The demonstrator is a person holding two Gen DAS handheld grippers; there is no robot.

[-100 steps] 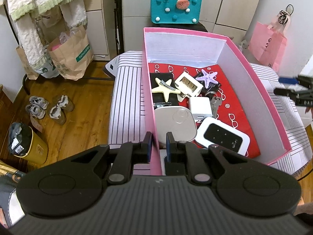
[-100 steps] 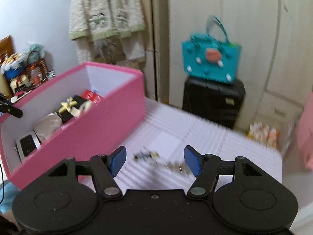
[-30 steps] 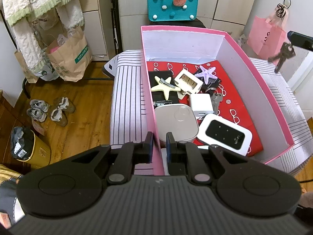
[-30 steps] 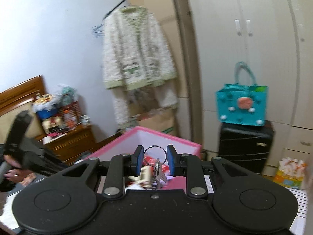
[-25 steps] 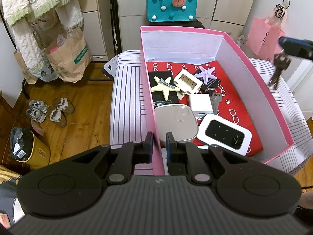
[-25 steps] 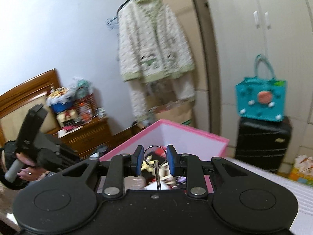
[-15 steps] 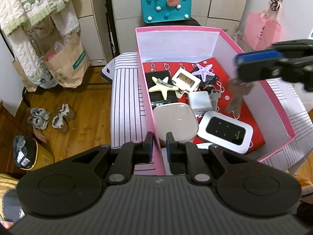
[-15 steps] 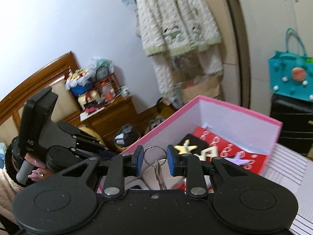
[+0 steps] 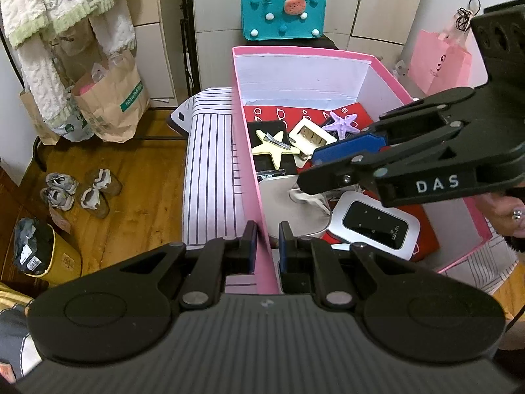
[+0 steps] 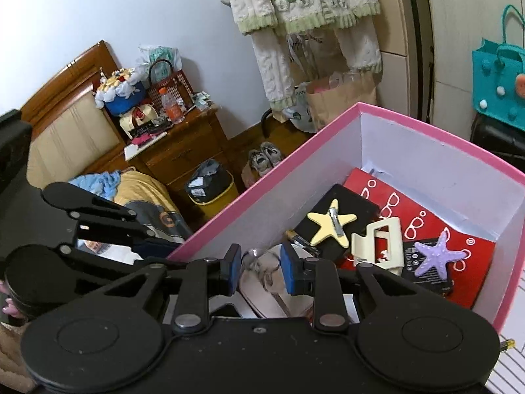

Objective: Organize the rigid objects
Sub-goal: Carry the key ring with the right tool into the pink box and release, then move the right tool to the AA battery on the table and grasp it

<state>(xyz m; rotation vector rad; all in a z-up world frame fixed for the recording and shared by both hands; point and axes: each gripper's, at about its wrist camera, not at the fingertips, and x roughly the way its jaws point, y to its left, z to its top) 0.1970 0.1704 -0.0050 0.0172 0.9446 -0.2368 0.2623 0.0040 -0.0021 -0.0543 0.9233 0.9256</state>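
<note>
A pink box (image 9: 249,151) stands on a striped cloth. My left gripper (image 9: 265,246) is shut on the box's near left wall. My right gripper (image 10: 259,271) reaches into the box from the right, low over a round silver case (image 9: 285,210). Its jaws stand slightly apart, and the key ring with keys (image 10: 265,267) hangs blurred between them; whether they still clamp it I cannot tell. In the left wrist view the right gripper (image 9: 315,164) covers the middle of the box.
Inside the box lie a white wifi router (image 9: 377,225), a cream star clip (image 9: 275,149), a cream claw clip (image 10: 382,243) and a purple starfish (image 10: 436,256) on a red sheet. Paper bags (image 9: 108,101) and shoes (image 9: 78,190) sit on the wooden floor.
My right gripper picked the keys off the striped cloth, carried them over the box and lowered into it. Its jaws have widened a little. My left gripper kept its grip on the box wall.
</note>
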